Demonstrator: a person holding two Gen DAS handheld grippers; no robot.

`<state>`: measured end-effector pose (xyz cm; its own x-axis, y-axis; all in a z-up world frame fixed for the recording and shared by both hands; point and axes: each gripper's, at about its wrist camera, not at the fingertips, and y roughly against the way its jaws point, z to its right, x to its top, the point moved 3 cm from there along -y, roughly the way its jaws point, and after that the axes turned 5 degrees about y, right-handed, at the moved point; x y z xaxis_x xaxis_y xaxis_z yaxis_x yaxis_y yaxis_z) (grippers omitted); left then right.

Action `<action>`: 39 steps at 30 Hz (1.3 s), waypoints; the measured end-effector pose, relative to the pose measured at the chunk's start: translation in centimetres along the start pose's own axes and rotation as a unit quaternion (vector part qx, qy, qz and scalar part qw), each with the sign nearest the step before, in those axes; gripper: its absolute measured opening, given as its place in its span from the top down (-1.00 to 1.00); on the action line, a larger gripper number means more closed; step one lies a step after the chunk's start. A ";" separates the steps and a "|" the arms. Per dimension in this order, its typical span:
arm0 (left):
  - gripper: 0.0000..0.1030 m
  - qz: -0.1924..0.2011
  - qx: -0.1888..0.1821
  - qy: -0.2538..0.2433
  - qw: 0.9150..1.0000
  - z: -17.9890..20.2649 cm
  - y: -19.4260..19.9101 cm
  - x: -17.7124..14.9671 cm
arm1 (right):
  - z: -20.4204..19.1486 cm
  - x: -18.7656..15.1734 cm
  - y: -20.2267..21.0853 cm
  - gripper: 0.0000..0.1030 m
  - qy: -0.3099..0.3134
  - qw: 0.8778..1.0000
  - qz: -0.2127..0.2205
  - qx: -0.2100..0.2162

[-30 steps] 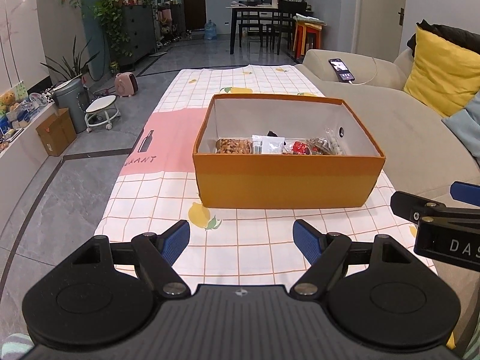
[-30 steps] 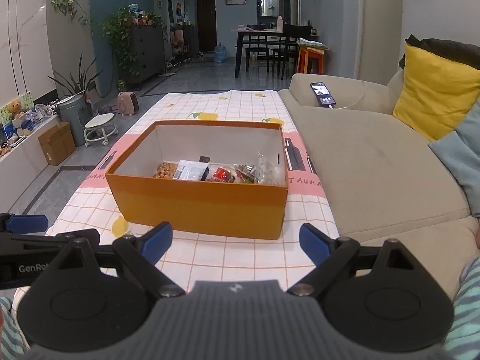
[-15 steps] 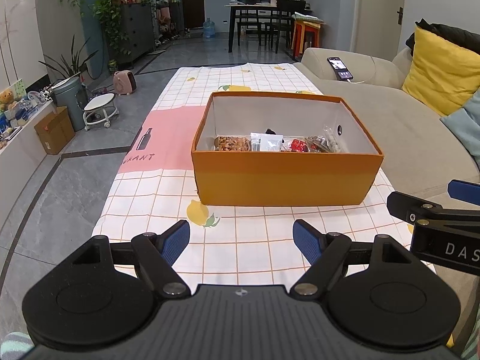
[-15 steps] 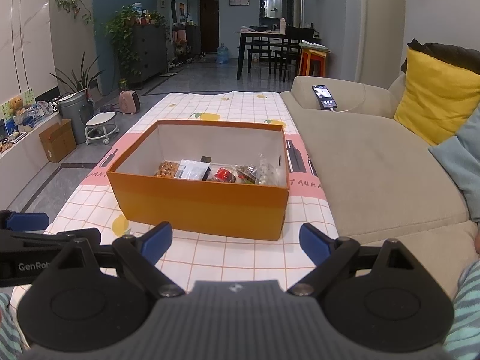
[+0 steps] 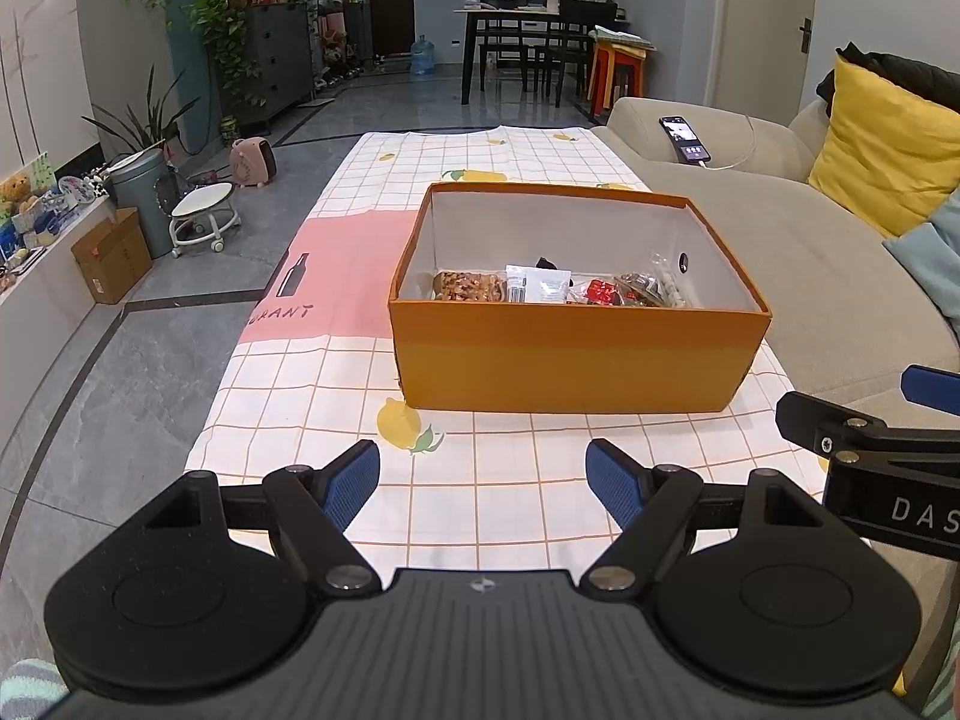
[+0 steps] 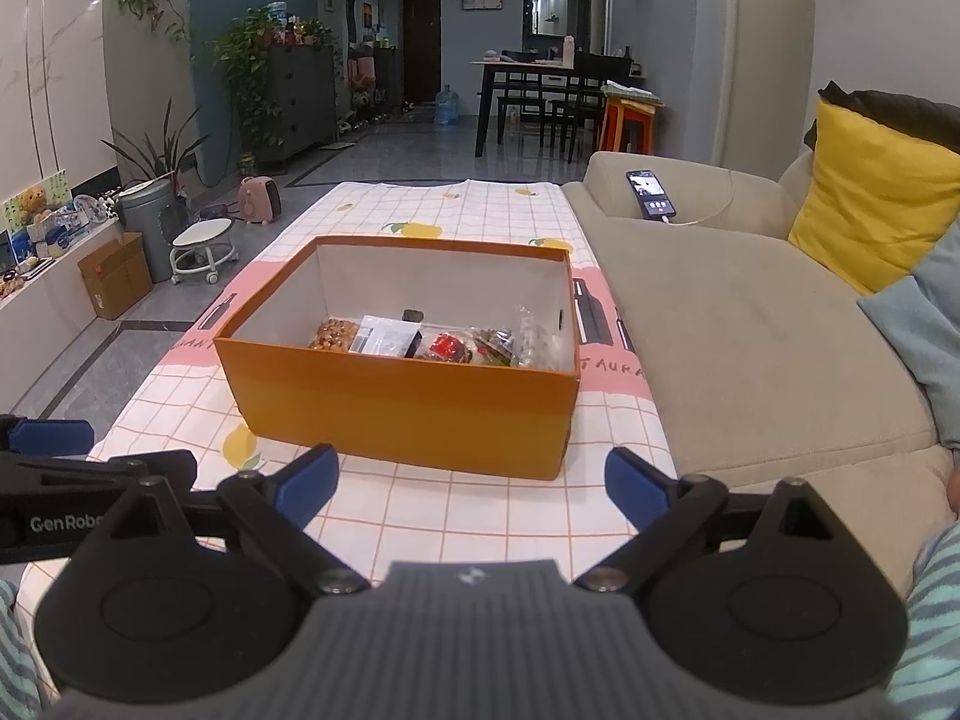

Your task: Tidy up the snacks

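Orange box point(image 5: 570, 360) holding snack packets point(image 5: 555, 288) along its near wall, standing on the checked cloth point(image 5: 480, 480) of the desk just ahead of left gripper point(image 5: 483, 477) and right gripper point(image 6: 471, 483), both spread wide and holding nothing.

Snacks point(image 5: 564, 288) lie in the box point(image 5: 570, 360) on the tablecloth point(image 5: 480, 480), sofa point(image 5: 840, 300) right.
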<state>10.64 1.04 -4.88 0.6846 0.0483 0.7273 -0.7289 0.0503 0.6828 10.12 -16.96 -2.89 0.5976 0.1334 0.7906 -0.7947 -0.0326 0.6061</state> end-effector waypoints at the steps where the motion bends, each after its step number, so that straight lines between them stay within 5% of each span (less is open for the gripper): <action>1: -0.78 0.000 0.000 0.001 1.000 0.0 0.0 0.0 | 0.0 0.0 0.0 -0.80 0.001 1.000 0.000 0.000; 39: -0.78 -0.003 0.006 0.008 1.000 0.1 0.1 0.0 | 0.1 -0.3 -0.4 -0.80 0.008 1.000 -0.007 0.004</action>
<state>10.58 0.92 -4.86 0.6883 0.0637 0.7226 -0.7252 0.0377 0.6875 10.22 -17.09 -3.37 0.6071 0.1497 0.7804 -0.7852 -0.0381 0.6181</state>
